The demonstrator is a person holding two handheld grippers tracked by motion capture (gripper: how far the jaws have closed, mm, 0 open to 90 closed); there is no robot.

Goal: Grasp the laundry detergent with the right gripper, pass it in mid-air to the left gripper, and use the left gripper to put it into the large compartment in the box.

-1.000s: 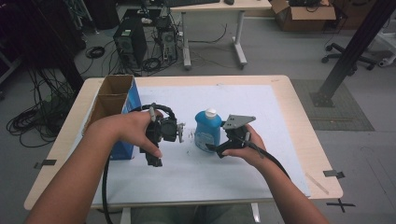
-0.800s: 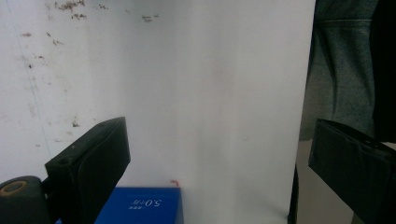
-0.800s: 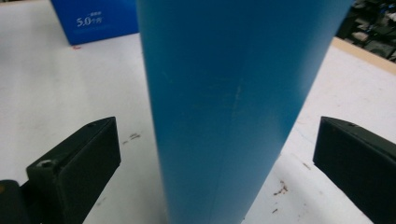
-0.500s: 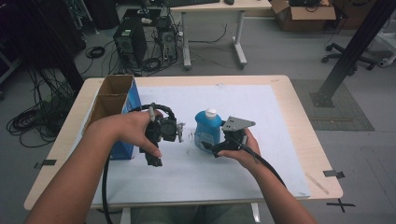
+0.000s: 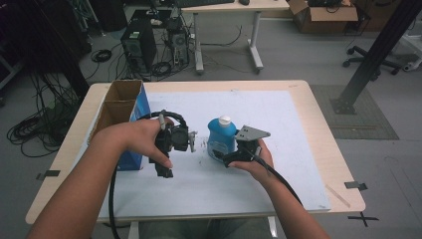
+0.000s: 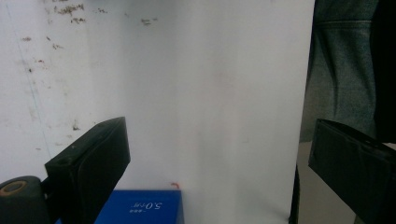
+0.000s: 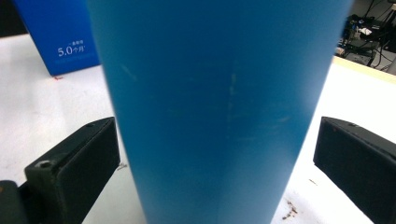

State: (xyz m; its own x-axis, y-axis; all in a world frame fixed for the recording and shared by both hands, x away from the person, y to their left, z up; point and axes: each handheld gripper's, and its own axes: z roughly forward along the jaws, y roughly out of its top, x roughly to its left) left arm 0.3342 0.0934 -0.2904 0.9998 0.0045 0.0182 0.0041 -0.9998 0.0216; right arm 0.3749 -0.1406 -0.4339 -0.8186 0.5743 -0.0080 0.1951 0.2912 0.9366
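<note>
Right gripper (image 7: 215,154) jaws wide, straddling the blue plastic bottle (image 7: 219,102); centre them, then close squarely

A lab or tech workroom — desktop computer towers (image 5: 140,47) on a grey floor, tangled cables (image 5: 37,130), a second desk (image 5: 226,7), an office chair (image 5: 368,52), cardboard boxes (image 5: 326,10).

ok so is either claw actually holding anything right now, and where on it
Nothing is held. The right claw has its jaws open on either side of the blue bottle's body, with gaps showing. The left claw is open over the table.
</note>
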